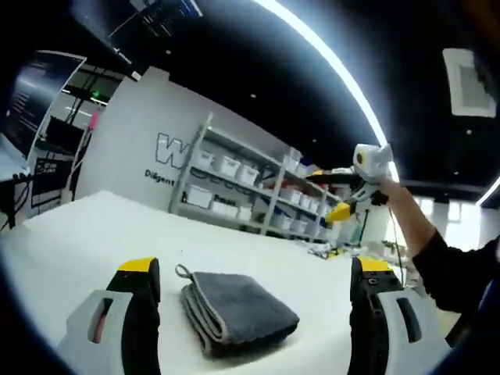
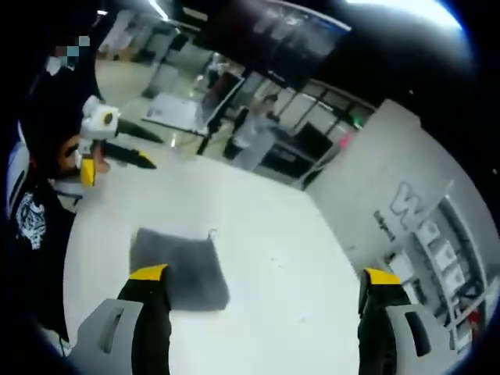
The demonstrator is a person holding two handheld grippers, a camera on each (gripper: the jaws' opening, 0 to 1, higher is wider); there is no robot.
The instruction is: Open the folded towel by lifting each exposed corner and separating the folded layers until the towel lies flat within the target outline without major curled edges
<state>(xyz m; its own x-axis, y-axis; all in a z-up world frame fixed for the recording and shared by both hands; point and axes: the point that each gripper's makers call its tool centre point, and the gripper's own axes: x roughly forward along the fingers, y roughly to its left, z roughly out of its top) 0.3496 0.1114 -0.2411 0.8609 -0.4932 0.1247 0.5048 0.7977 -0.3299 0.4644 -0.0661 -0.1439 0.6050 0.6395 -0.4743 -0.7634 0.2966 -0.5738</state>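
The left gripper [image 1: 254, 293] stands wide, jaws flanking the folded grey cloth towel [image 1: 234, 308] without touching. The right gripper [image 2: 262, 301] is wide too, above that towel [image 2: 178, 268] on the white table [image 2: 266, 226].

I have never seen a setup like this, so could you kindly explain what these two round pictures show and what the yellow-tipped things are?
A person holds one pair of tongs in each hand, and a fisheye camera rides on each. In the left gripper view, the left tongs stand open over a folded grey towel on a white table; the right tongs hang in the air, held by a hand. The right gripper view looks along the open right tongs at the same towel. Nothing is held yet.
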